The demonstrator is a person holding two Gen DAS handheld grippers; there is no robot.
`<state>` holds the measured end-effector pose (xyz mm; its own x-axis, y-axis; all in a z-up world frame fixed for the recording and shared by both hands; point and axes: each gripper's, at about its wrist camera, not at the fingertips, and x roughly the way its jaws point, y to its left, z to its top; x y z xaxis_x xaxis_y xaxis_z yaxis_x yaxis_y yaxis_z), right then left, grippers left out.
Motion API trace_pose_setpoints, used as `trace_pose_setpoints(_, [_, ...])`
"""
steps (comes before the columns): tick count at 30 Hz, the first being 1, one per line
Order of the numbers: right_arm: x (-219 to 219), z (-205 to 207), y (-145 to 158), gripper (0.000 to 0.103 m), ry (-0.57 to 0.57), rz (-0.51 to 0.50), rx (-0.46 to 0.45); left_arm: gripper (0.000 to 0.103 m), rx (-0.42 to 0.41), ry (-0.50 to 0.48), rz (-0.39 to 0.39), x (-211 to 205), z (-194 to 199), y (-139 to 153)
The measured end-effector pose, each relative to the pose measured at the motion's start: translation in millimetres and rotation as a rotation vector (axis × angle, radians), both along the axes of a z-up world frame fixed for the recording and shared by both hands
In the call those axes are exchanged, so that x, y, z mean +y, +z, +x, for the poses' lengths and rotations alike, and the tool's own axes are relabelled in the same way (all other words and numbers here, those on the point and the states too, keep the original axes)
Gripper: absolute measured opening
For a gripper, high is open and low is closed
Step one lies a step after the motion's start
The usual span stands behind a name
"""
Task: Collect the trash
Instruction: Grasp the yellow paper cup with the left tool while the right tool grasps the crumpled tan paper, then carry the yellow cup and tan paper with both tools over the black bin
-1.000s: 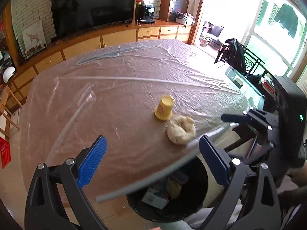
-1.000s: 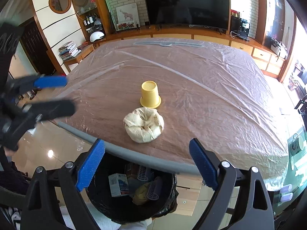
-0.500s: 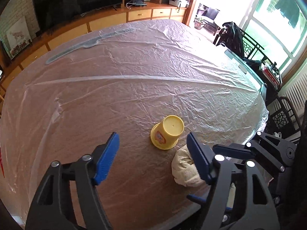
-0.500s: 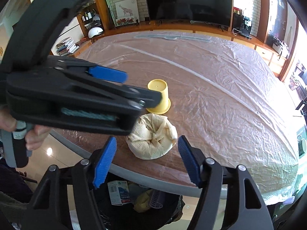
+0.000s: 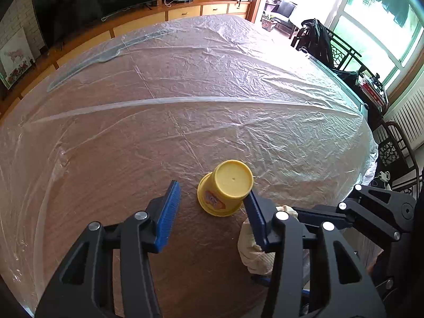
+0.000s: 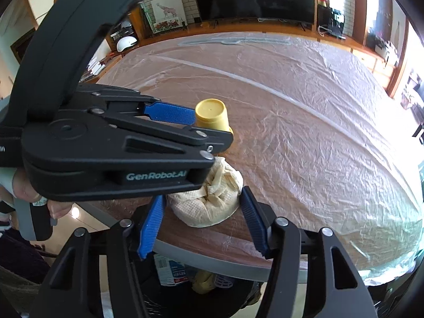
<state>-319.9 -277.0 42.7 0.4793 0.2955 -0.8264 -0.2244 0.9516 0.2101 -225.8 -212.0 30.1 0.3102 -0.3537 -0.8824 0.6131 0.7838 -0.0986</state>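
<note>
An upturned yellow paper cup (image 5: 225, 186) stands on the plastic-covered table (image 5: 185, 111). My left gripper (image 5: 212, 212) is open, its blue pads on either side of the cup's base, just short of it. It also shows in the right wrist view (image 6: 185, 122) beside the cup (image 6: 212, 114). A crumpled cream paper wad (image 6: 209, 198) lies near the table's front edge. My right gripper (image 6: 201, 225) is open with its pads on either side of the wad, close to it. The wad shows partly in the left wrist view (image 5: 254, 251).
A black trash bin (image 6: 196, 286) with a carton and other trash stands below the table's front edge. A TV (image 5: 87, 2) and cabinets line the far wall. Dark chairs (image 5: 326, 45) stand at the right side.
Both grippers have moved forward over the table. The left one has closed in around the cup, and the right one around the paper wad. Both have narrowed somewhat.
</note>
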Motion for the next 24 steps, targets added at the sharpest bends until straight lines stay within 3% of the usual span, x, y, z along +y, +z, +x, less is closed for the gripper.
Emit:
trace_pose_setpoints(5, [-4, 1, 1, 0.051, -0.001, 0.058, 0.01, 0.037, -0.016, 0.007, -0.003, 2, 2, 3])
trace_pose_setpoints(10, [-13, 1, 5, 0.051, -0.019, 0.116, 0.017, 0.036, -0.028, 0.039, -0.024, 12, 8, 9])
trace_pose_setpoints(24, [-43, -12, 36, 0.051, -0.063, 0.109, -0.038, 0.036, -0.067, 0.159, -0.056, 56, 1, 32])
